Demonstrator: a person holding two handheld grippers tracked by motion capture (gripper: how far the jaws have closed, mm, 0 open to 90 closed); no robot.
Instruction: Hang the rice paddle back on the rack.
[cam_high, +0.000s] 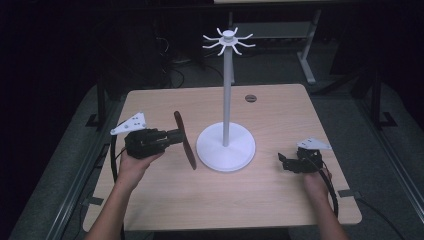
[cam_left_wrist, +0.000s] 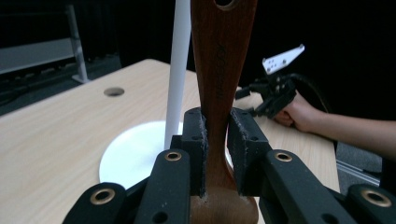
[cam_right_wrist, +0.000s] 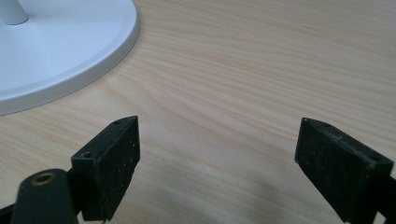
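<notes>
A dark brown wooden utensil (cam_high: 185, 140) with a hole near the top of its handle is clamped in my left gripper (cam_high: 179, 136), left of the white stand. In the left gripper view the handle (cam_left_wrist: 219, 70) rises between the black pads (cam_left_wrist: 195, 154). The white stand has a round base (cam_high: 226, 147), a tall pole (cam_high: 227, 95) and a ring of hooks (cam_high: 229, 42) at its top. My right gripper (cam_high: 284, 161) rests low at the table's right side, jaws wide apart with nothing between them; in the right gripper view its pads (cam_right_wrist: 116, 158) hover over bare wood beside the base (cam_right_wrist: 70, 51).
The light wooden table (cam_high: 280, 195) has a round cable hole (cam_high: 250, 98) at the back. Dark floor, table legs and cables lie beyond the far edge. The right hand and its gripper (cam_left_wrist: 273, 95) show across the table in the left gripper view.
</notes>
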